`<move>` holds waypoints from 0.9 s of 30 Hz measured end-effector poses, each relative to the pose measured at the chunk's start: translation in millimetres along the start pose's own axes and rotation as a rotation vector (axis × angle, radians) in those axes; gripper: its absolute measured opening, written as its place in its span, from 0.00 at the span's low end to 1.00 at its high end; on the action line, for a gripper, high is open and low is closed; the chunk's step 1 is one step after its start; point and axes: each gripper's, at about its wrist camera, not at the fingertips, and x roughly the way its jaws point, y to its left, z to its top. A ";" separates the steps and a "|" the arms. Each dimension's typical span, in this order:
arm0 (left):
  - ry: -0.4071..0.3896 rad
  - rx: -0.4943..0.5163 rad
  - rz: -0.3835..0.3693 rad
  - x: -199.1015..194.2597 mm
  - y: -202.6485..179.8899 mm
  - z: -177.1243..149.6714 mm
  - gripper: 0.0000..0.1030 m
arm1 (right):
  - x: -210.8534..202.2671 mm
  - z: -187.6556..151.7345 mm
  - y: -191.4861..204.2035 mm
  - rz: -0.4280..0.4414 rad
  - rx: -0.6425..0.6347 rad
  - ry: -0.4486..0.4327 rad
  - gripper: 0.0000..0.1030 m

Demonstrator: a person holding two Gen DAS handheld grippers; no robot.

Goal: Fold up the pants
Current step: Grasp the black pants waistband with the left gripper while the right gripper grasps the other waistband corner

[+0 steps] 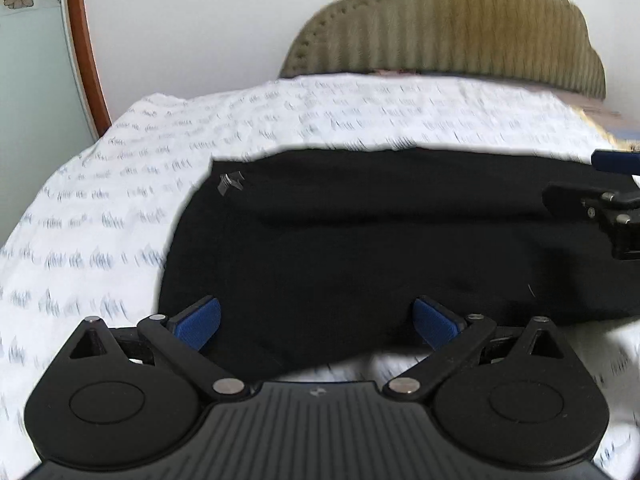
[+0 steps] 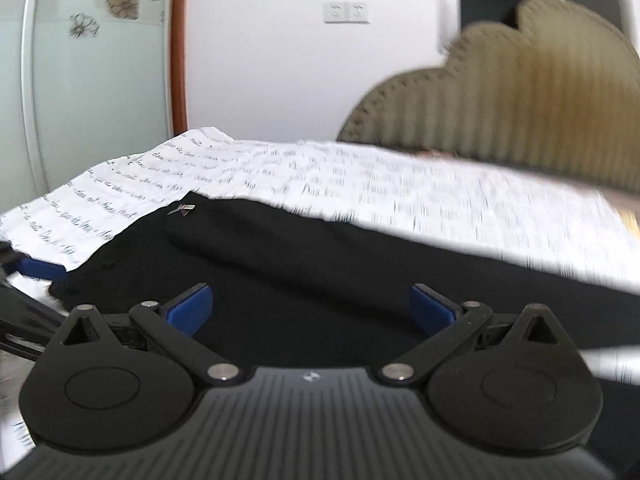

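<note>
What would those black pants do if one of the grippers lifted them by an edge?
The black pants would probably sag and drape: they lie flat and limp on the patterned sheet, with soft creases. They look like thick knit, so likely light but not slippery. Pushed, they would probably bunch up rather than slide. Both the left gripper and the right gripper are open.

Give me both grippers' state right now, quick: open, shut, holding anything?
Left gripper: open, holding nothing, over the near edge of the black pants.
Right gripper: open, holding nothing, above the pants.
</note>
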 end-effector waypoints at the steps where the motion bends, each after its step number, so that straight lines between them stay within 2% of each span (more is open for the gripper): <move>1: -0.013 -0.016 0.034 5.0 12.8 11.0 1.00 | 11.6 10.5 -5.6 -0.006 -0.029 0.007 1.00; 3: -0.033 -0.058 0.080 16.7 39.9 31.7 1.00 | 42.8 30.3 -16.6 -0.005 -0.100 0.060 1.00; 5: -0.040 -0.109 0.067 34.8 69.2 55.0 1.00 | 75.9 44.9 -31.2 0.006 -0.141 0.118 1.00; 8: -0.007 -0.150 0.045 74.1 99.6 87.7 1.00 | 122.7 61.5 -58.7 0.065 -0.140 0.167 1.00; 12: 0.075 -0.162 -0.061 136.7 129.0 116.3 1.00 | 179.0 69.7 -99.0 0.165 -0.096 0.194 1.00; 17: 0.127 -0.136 -0.196 198.4 149.9 130.7 1.00 | 237.0 68.5 -138.8 0.234 -0.089 0.319 0.97; 19: 0.150 -0.137 -0.209 218.8 153.7 133.6 1.00 | 252.8 67.1 -151.1 0.262 -0.104 0.366 0.97; 22: 0.188 -0.147 -0.308 242.2 157.9 134.2 1.00 | 270.1 59.5 -161.1 0.299 -0.139 0.444 0.97; 25: 0.217 -0.158 -0.324 261.6 155.4 133.1 1.00 | 282.4 53.8 -166.7 0.348 -0.141 0.480 1.00; 27: 0.203 -0.133 -0.308 264.5 149.6 132.2 1.00 | 284.3 53.5 -164.6 0.364 -0.142 0.489 0.99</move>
